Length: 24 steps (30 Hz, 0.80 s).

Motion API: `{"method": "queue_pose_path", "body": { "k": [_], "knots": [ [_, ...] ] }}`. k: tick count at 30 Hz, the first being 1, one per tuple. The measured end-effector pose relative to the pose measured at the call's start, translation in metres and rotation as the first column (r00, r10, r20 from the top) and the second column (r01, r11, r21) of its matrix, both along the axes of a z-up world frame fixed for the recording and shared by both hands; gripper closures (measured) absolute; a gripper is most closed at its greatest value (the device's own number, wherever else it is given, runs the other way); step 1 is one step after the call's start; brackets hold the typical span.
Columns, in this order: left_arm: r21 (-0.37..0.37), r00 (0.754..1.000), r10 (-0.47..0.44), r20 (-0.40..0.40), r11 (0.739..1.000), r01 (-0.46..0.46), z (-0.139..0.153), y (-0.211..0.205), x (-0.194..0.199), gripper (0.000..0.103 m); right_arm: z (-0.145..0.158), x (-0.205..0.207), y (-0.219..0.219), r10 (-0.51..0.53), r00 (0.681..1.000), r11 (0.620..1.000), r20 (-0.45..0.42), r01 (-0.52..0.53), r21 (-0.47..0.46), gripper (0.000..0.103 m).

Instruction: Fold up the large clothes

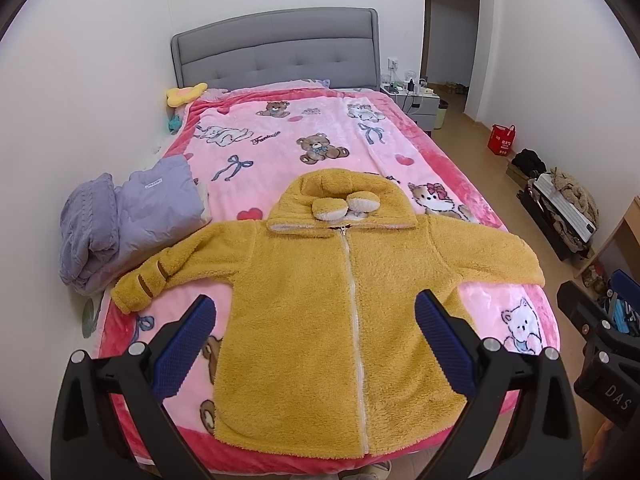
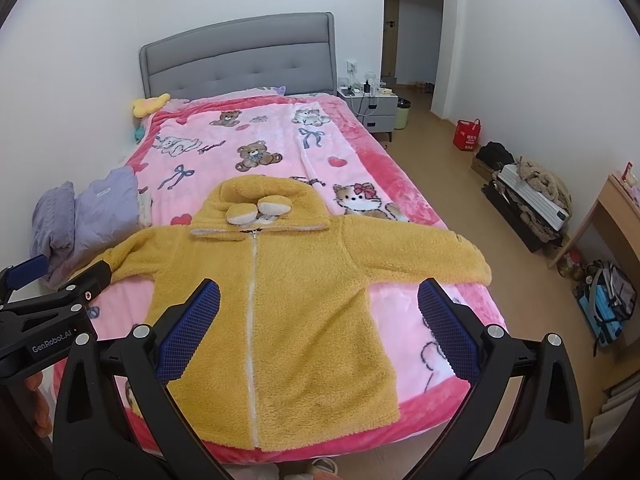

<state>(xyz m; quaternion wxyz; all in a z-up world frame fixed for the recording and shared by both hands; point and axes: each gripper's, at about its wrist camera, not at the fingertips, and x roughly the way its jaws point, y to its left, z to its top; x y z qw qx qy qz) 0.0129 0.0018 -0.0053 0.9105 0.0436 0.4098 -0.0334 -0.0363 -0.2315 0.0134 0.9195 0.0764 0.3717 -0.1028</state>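
Left wrist view: yellow fleece jacket [image 1: 320,320] lies flat — left gripper [image 1: 316,340] and right gripper [image 2: 320,328] both gape, empty.

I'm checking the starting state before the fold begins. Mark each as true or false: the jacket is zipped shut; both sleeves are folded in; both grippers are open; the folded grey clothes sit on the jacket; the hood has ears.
1. The fuzzy mustard-yellow hooded jacket is zipped shut. True.
2. Both sleeves are folded over its front. False: both are spread outward on the pink cartoon-print blanket.
3. The left hand-held gripper and right hand-held gripper are open and empty. True.
4. The folded grey-lavender clothes sit on the jacket. False: they lie beside its sleeve.
5. The hood has ears. True.
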Motion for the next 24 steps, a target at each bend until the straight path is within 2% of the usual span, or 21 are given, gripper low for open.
{"method": "queue_pose_path", "body": {
  "k": [24],
  "knots": [
    [0.004,1.000,0.003,-0.003,1.000,-0.003,-0.0004,0.0022,-0.0029,0.005,0.0003,0.0061,0.0058,0.019,1.000,1.000,-0.003,-0.019,-0.007,0.008]
  ]
}}
